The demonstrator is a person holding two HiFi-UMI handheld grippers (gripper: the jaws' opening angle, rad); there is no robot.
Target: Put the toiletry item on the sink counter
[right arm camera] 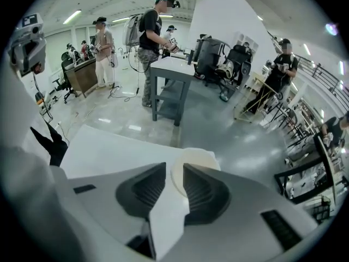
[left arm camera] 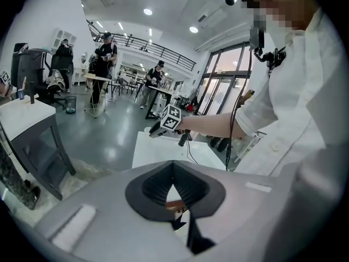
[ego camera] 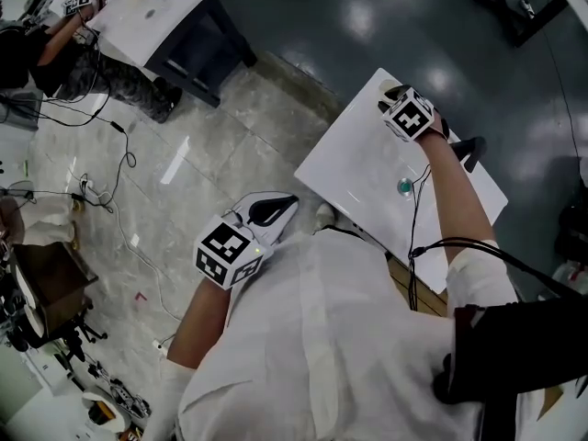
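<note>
My right gripper [ego camera: 393, 92] reaches over the far corner of the white table [ego camera: 349, 163]. In the right gripper view its jaws [right arm camera: 174, 182] stand close on either side of a cream round item [right arm camera: 197, 160], and it looks held. A small teal object [ego camera: 404, 187] sits on the table under my right forearm. My left gripper [ego camera: 276, 208] hangs off the table's near-left edge over the floor. In the left gripper view its pads [left arm camera: 173, 171] meet at the tip with nothing between them, and the right gripper [left arm camera: 155, 130] shows ahead above the table [left arm camera: 158, 152].
A second white table on a dark frame [ego camera: 156, 12] stands at the far left with a person [ego camera: 55, 53] beside it. Cables [ego camera: 101, 191] trail across the tiled floor. A black object [ego camera: 469, 150] sits at the table's right edge. Several people stand round a grey table [right arm camera: 169, 70].
</note>
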